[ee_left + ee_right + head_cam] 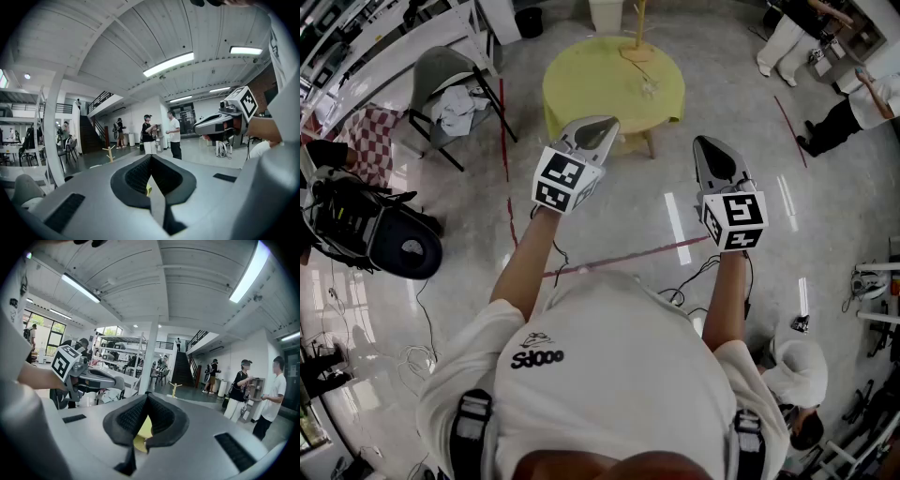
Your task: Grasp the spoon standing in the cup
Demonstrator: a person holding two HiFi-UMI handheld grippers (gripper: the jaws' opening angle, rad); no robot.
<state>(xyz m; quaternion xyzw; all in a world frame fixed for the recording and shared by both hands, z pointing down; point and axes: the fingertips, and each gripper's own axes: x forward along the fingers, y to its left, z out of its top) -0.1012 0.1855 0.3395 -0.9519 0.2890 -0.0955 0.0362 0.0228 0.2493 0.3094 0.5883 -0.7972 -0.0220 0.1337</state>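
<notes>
A round yellow-green table [581,89] stands ahead of me on the floor. On it are a wooden stand [637,37] and a small pale object [649,87], too small to tell as cup or spoon. My left gripper [607,122] and right gripper [705,142] are held up side by side, short of the table, both shut with nothing between the jaws. In the left gripper view the jaw tips meet and the right gripper [220,123] shows at the right. In the right gripper view a sliver of the yellow table [142,433] shows below the shut tips.
A folding chair [450,89] with cloth on it stands left of the table. Black equipment [384,234] sits at the far left. Red tape lines [619,258] and cables cross the glossy floor. People stand at the top right [839,117] and in the hall [174,136].
</notes>
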